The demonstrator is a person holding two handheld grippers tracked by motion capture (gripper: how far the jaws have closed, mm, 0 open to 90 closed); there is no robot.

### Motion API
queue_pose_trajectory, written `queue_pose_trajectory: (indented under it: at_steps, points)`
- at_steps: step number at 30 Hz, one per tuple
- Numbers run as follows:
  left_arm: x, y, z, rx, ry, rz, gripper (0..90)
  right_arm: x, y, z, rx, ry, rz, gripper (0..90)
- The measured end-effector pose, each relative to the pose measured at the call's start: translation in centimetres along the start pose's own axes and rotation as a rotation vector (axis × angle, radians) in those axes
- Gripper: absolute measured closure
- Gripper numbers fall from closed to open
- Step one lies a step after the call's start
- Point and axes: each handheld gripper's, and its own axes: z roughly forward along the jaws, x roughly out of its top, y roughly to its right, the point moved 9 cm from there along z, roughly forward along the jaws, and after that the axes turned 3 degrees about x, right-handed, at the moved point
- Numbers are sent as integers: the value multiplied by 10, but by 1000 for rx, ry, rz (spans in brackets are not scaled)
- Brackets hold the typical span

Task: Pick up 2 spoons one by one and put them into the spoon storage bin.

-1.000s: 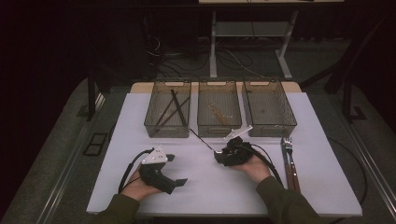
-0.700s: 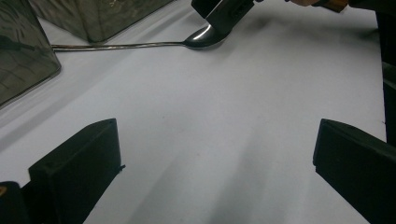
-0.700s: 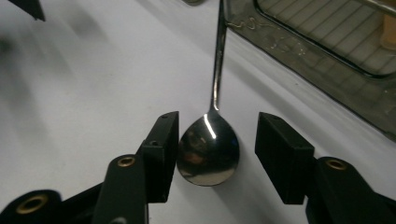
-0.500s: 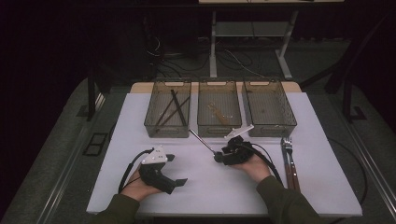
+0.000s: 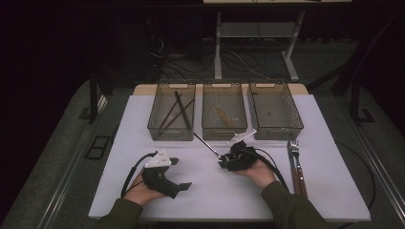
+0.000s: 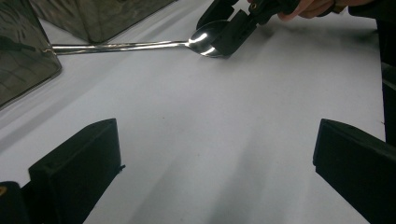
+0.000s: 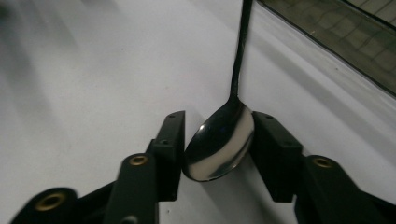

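Behind the white table (image 5: 143, 124) top's far edge, three wire baskets stand in a row: the left basket (image 5: 154, 125) holds dark sticks (image 5: 177, 110), the middle basket (image 5: 224, 130) pale wooden pieces (image 5: 223, 116), the right basket (image 5: 295, 125) beside it, and wooden-handled cutlery (image 5: 296, 164) lies before that one.

Bins: three side by side along the far edge of the tabletop (image 5: 143, 124)
Spoon (image 5: 206, 145): before the middle bin (image 5: 224, 114), bowl between the right gripper (image 5: 224, 161) jaws
Left gripper (image 5: 179, 174): near the front edge, left
Tongs (image 5: 296, 164): near the right edge
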Motion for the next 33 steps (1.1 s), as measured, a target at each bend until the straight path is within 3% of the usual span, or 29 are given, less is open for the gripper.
queue_pose_trajectory:
  at_steps: [8,21,24,33]
  points:
    - [0,0,0,1,-1,0,0,-1,3,-2,-29,-6,-11,736]
    - [0,0,0,2,-3,-1,0,3,-1,-11,16,55,1,885]
    - [0,0,-1,2,-2,-1,0,4,-3,-12,-5,53,-34,886]
    - [0,0,-1,1,1,3,0,5,-3,-24,-16,72,-54,887]
